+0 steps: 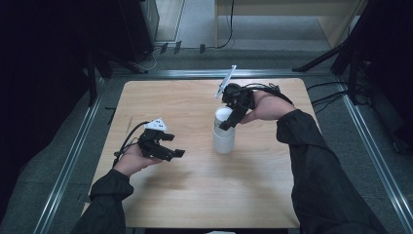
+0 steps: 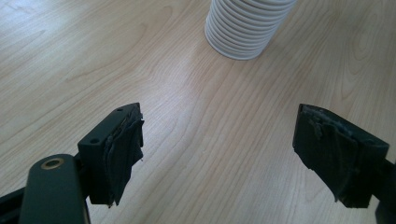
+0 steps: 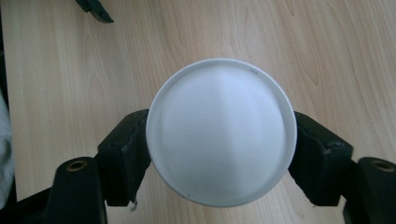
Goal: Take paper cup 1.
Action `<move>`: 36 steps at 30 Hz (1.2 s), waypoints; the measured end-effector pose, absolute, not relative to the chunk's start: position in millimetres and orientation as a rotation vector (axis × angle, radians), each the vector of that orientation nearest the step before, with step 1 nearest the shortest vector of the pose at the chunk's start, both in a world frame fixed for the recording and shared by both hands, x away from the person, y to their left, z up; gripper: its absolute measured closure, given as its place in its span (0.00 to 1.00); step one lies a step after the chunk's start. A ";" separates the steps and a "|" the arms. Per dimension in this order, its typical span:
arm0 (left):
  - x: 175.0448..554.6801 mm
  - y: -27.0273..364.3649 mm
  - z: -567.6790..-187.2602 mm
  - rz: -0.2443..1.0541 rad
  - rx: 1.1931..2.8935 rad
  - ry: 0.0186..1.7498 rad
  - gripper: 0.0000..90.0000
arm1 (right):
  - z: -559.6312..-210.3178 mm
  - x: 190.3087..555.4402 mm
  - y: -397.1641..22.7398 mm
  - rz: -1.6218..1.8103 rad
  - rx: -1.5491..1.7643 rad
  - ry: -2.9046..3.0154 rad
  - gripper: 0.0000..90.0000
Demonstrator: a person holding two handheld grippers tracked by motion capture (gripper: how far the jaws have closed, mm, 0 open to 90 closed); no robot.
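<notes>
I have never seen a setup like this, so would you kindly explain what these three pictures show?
A person at a wooden table holds a hand-operated two-jaw gripper in each hand. One picture looks down from above; the other two come from cameras riding on each gripper, looking along its black jaws. On the table stands an upside-down stack of white cups. The right gripper reaches down over the stack, a jaw on either side of the topmost cup, apparently gripping it. The left gripper is open and holds nothing, pointing toward the stack.
</notes>
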State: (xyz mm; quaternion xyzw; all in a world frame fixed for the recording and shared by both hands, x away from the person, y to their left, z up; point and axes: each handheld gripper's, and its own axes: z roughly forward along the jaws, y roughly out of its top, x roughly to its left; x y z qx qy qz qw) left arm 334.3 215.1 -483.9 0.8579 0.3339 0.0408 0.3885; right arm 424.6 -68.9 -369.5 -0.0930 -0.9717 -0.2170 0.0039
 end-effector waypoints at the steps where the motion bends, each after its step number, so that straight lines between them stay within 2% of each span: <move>1: 334.3 215.1 -483.8 0.105 2.182 0.849 0.18 | -368.5 425.3 -68.3 -0.677 -0.286 -3.057 0.36; 22: 334.0 213.9 -484.5 0.094 2.190 0.831 0.18 | -344.8 424.9 -68.7 -0.661 -0.296 -3.053 0.37; 36: 333.6 213.5 -484.7 0.088 2.197 0.823 0.18 | -305.7 414.7 -80.1 -0.741 -0.295 -3.085 0.38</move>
